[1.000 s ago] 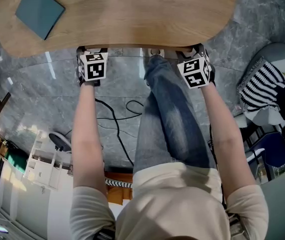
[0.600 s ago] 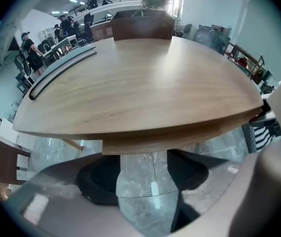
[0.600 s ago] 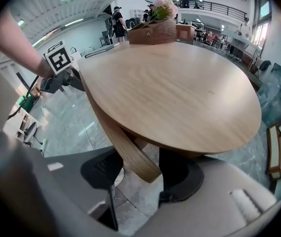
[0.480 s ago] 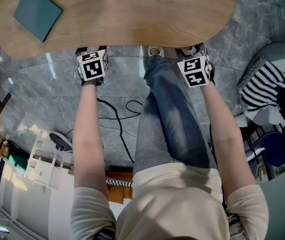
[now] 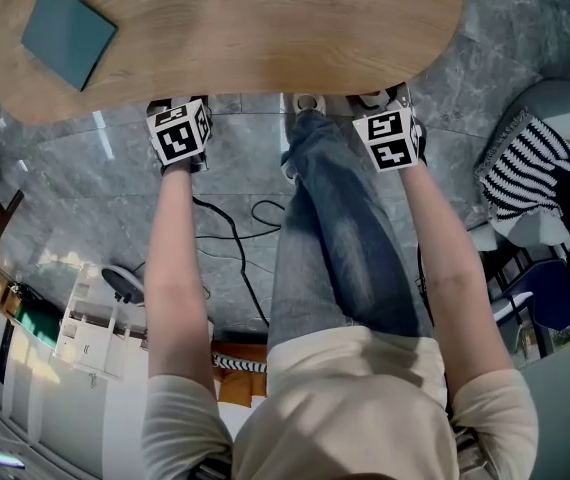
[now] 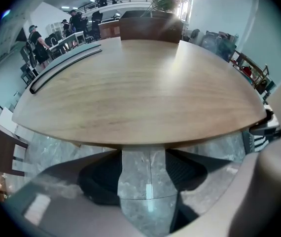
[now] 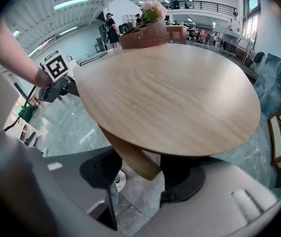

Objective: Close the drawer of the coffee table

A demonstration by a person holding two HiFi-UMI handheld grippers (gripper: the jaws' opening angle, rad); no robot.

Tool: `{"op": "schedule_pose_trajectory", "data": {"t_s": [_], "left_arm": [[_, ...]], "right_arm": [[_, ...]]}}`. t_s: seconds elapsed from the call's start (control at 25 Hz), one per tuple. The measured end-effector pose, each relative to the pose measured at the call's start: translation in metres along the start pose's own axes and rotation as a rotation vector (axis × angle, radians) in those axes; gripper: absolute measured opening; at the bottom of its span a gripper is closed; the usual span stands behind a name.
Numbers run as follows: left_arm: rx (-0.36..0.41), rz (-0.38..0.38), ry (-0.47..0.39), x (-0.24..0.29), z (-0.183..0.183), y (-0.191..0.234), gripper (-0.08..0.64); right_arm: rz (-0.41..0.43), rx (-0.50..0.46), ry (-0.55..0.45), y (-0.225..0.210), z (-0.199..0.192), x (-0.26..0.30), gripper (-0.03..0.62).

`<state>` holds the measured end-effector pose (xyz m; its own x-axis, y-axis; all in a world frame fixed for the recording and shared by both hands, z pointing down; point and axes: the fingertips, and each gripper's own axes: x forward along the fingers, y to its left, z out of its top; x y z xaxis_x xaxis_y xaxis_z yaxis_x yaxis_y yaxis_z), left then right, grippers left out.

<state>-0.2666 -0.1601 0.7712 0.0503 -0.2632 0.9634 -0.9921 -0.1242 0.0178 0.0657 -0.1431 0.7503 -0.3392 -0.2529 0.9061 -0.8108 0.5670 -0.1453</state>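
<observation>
The oval wooden coffee table (image 5: 255,28) fills the top of the head view. No pulled-out drawer shows along its near edge. My left gripper (image 5: 177,108) and right gripper (image 5: 385,103) both point steeply down at that edge, one either side of a leg in jeans (image 5: 340,238). The left gripper (image 6: 143,181) is open; its jaws have just been closing, with only floor between them. The right gripper (image 7: 145,174) is open and has just been opening, empty. A slanted wooden slab (image 7: 130,154) hangs under the top; I cannot tell whether it is the drawer.
A teal book (image 5: 68,35) lies on the table's far left. A black cable (image 5: 227,233) trails over the grey stone floor. A striped cushion (image 5: 525,173) rests on a chair at the right, a white shelf unit (image 5: 90,333) stands lower left. A flower box (image 7: 149,31) sits on the far end.
The left gripper's marker cube has shifted slightly left and rolled a little. The table sits a touch higher in the head view. The right gripper has stayed put.
</observation>
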Motion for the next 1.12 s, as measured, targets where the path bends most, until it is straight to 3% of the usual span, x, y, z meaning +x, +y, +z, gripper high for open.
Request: {"op": "schedule_pose_trajectory", "data": {"t_s": [0.16,0.32,0.56,0.68,1.0,1.12], "left_arm": [[0.0,-0.006,-0.012,0.001,0.003,-0.001,0.278],[-0.017,-0.002,-0.023,0.001,0.001,0.0,0.268],[-0.101,-0.007,-0.097,-0.006,0.0,-0.003,0.268],[-0.093,-0.021,-0.135,-0.014,-0.007,-0.012,0.256],[-0.074,-0.063,-0.281,-0.051,-0.021,-0.04,0.081],[-0.103,-0.081,-0.32,-0.068,-0.029,-0.048,0.015]], "right_arm": [[0.006,0.017,-0.015,-0.003,0.0,0.001,0.247],[0.0,0.099,-0.022,-0.004,-0.004,0.001,0.268],[-0.139,0.187,-0.072,-0.011,-0.01,-0.008,0.246],[-0.176,0.262,-0.092,-0.01,-0.021,-0.017,0.215],[-0.227,0.317,-0.212,0.016,-0.022,-0.05,0.093],[-0.242,0.325,-0.255,0.032,-0.023,-0.065,0.048]]}}
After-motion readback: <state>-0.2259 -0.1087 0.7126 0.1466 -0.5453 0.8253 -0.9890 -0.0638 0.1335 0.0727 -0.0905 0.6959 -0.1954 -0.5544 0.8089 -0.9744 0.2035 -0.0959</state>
